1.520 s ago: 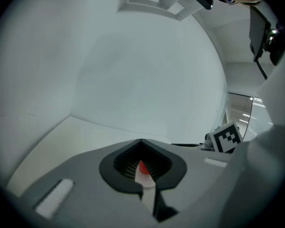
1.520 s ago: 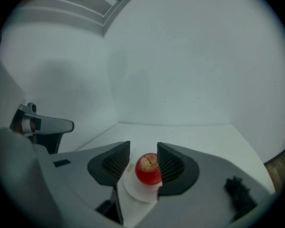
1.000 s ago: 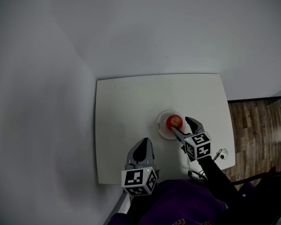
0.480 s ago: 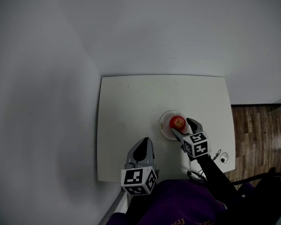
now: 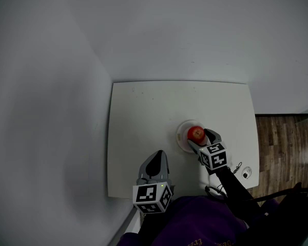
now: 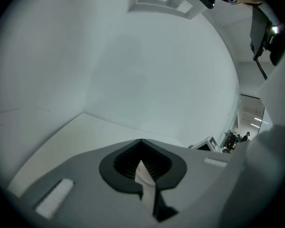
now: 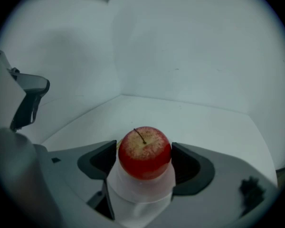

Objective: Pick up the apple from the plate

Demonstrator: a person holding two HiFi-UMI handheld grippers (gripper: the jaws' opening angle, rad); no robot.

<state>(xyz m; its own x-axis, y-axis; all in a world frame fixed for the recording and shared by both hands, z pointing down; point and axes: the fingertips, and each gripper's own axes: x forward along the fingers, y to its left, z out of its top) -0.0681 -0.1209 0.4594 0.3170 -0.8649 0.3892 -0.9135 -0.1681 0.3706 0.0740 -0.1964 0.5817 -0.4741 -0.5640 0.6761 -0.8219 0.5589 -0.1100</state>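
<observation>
Apple (image 7: 145,152) upright on plate (image 5: 180,137), stem up, betw. jaws of right tool (image 5: 199,138), just opened, no grip.

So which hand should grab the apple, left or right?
Right. Its tongs have just been opening and now straddle the apple on the plate, one jaw on either side. The left tongs are shut, back by the table's near edge, away from the plate.
</observation>
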